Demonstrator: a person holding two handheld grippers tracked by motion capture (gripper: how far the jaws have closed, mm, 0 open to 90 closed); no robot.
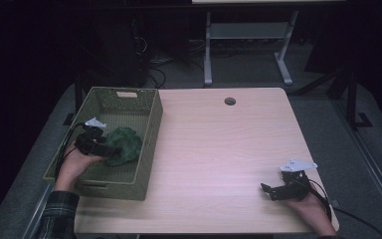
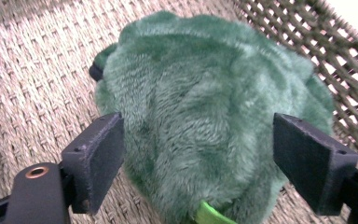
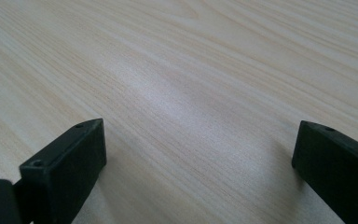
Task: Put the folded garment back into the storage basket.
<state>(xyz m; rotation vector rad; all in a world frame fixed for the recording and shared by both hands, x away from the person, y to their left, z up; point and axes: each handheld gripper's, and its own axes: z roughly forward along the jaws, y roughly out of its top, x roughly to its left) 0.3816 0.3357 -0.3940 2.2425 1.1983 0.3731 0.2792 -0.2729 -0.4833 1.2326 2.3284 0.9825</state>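
Note:
A green plush toy lies inside the woven basket at the table's left side. My left gripper is down in the basket, open, its jaws spread on either side of the plush toy without squeezing it. A bright green tag peeks out at the toy's near edge. My right gripper rests near the table's front right corner, open, with only bare wood between its jaws.
The light wooden table has a round cable hole at the back. The basket's wicker wall rises just beyond the toy. A desk frame and cables stand on the dark floor behind.

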